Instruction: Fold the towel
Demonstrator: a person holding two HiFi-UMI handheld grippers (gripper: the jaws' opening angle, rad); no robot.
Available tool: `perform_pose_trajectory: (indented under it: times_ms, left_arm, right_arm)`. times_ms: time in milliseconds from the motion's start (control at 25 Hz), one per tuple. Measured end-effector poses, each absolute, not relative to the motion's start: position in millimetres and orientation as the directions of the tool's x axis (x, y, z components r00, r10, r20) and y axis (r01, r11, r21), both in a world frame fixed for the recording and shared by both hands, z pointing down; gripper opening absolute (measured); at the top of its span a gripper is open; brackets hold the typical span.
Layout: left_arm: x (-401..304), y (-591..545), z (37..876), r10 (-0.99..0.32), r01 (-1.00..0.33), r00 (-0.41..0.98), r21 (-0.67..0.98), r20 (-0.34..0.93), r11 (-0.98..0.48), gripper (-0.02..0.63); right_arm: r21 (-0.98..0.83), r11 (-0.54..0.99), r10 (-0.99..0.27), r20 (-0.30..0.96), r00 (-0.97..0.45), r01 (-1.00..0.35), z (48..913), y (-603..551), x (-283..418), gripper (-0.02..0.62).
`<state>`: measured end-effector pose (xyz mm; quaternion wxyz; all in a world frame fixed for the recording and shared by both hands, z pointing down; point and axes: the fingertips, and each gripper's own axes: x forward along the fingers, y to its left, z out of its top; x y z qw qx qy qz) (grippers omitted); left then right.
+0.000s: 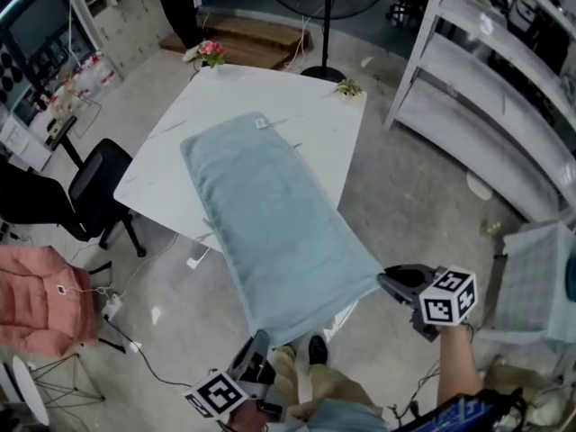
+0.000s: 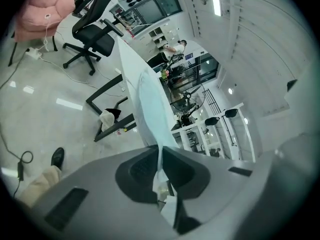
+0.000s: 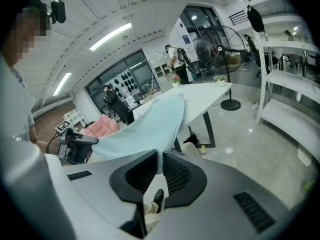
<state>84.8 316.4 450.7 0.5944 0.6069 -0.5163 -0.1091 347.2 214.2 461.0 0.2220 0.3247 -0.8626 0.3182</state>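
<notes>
Towel (image 1: 270,214) of pale blue cloth stretches in a long band from the white table (image 1: 306,97) toward the person. Its far end lies flat on the tabletop, with a small tag at the far edge. Its near half reaches past the table's near edge and is held up in the air above the floor.

The left gripper (image 1: 260,342) is at the towel's near left corner. Its own view shows the jaws pressed together on a thin fold of the cloth, which runs straight out from between them toward the table. The right gripper (image 1: 389,283) is at the near right corner, and its jaws are likewise clamped on the towel's edge with the fabric pinched between the ribbed pads. The towel's near edge spans the gap between the two grippers, so both sit at the end closest to the person, well apart from each other.

A black office chair (image 1: 99,183) stands left of the table. A pot of pink flowers (image 1: 212,52) sits at the table's far corner.
</notes>
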Motion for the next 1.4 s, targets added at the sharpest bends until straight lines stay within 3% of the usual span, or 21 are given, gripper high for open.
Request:
perform_pose_trajectory:
  times_ms: [280, 440, 840, 1400]
  left_arm:
    - [76.8, 299.5, 413.9, -0.8, -0.479, 0.427, 0.856, 0.422, 0.196, 0.025]
    - [70.7, 276.3, 387.6, -0.836, -0.385, 0.412, 0.901, 0.361, 0.199, 0.025]
    - [17.6, 171.6, 322.2, -0.889, -0.313, 0.429, 0.949, 0.161, 0.021, 0.025]
    - [-78.6, 57.8, 319.4, -0.901, -0.424, 0.383, 0.905, 0.205, 0.026, 0.025]
  right_arm:
    - [-0.418, 0.596, -0.443, 0.541, -0.715, -0.686, 423.6, 196.2, 335.7, 0.048]
    - [-0.418, 0.596, -0.484, 0.494, -0.722, -0.686, 392.3, 166.2, 326.4, 0.048]
    - [-0.365, 0.56, -0.61, 0.425, -0.668, -0.744, 328.5, 70.0, 278.0, 0.049]
    - [-0.264, 0.526, -0.713, 0.381, -0.588, -0.809, 295.0, -62.1, 193.6, 0.049]
